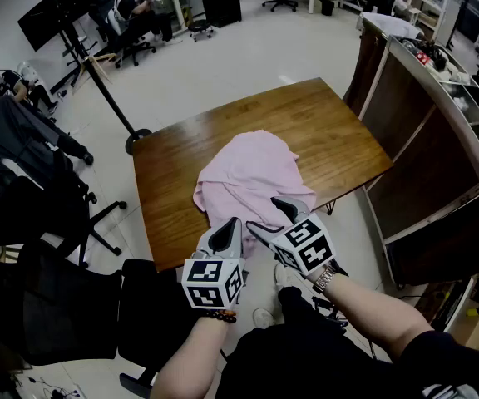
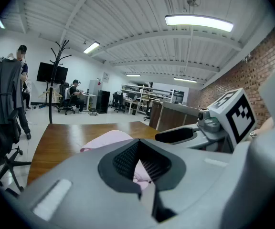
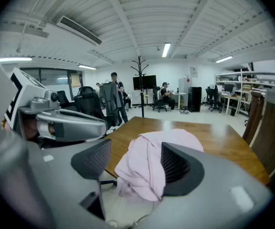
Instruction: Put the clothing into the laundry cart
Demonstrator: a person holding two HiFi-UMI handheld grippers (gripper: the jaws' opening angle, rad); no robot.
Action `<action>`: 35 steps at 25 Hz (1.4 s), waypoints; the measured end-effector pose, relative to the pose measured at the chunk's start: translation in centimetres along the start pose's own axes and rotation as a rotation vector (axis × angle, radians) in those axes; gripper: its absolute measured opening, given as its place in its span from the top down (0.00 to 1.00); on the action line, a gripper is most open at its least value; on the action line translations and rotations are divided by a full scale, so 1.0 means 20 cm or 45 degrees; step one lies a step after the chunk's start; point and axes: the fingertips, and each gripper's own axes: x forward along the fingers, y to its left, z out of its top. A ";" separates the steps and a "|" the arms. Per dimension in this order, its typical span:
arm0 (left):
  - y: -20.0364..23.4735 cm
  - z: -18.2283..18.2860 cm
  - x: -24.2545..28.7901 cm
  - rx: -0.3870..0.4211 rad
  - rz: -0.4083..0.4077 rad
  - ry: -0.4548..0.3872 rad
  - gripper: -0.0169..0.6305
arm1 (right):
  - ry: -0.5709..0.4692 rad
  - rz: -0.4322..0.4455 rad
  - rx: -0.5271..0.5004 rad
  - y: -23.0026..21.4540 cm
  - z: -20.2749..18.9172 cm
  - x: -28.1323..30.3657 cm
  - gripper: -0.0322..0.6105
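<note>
Two tools are held side by side over the near edge of the tabletop (image 1: 306,115), one in each of the person's hands. One pink garment (image 1: 248,173) lies crumpled in a heap on the wood, roughly mid-tabletop. Its near part reaches the edge closest to the person, and a fold droops just over that edge.

Left tool (image 1: 225,233): jaws brought together, tips meeting at the garment's near edge. Its own view shows pink cloth through the slot behind the closed tips (image 2: 138,144). Whether any cloth is nipped there cannot be confirmed. The bulk of the garment (image 2: 106,140) lies beyond and slightly left of the tips, on the tabletop (image 2: 61,142).

Right tool (image 1: 271,219): jaws spread apart and not clamped on anything. It sits just right of the left tool, over the same near portion of the garment. In its own view (image 3: 136,161) the hanging fold stands in the gap between the two pads. The rest of the garment (image 3: 175,137) is heaped behind on the tabletop (image 3: 223,137).

Surroundings: a black coat stand (image 1: 90,65) stands beyond the tabletop's far left corner. Black office chairs (image 1: 48,306) stand to the person's left.
</note>
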 end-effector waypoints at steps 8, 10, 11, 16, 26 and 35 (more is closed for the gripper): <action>0.17 -0.07 0.29 -0.034 0.035 0.042 0.98 | 0.148 0.014 -0.026 -0.28 -0.16 0.33 0.29; 0.21 -0.09 0.36 -0.044 0.046 0.056 0.98 | 0.183 0.021 -0.032 -0.34 -0.20 0.42 0.26; 0.24 -0.10 0.39 -0.050 0.053 0.065 0.98 | 0.199 0.025 -0.034 -0.37 -0.22 0.47 0.25; 0.37 -0.18 0.55 -0.073 0.090 0.110 0.98 | 0.333 0.061 -0.017 -0.51 -0.43 0.71 0.22; 0.63 -0.13 0.84 -0.138 0.163 0.191 0.98 | 0.560 0.126 -0.061 -0.75 -0.58 1.10 0.14; 0.74 -0.20 0.97 -0.161 0.193 0.226 0.98 | 0.663 0.136 -0.090 -0.82 -0.75 1.26 0.13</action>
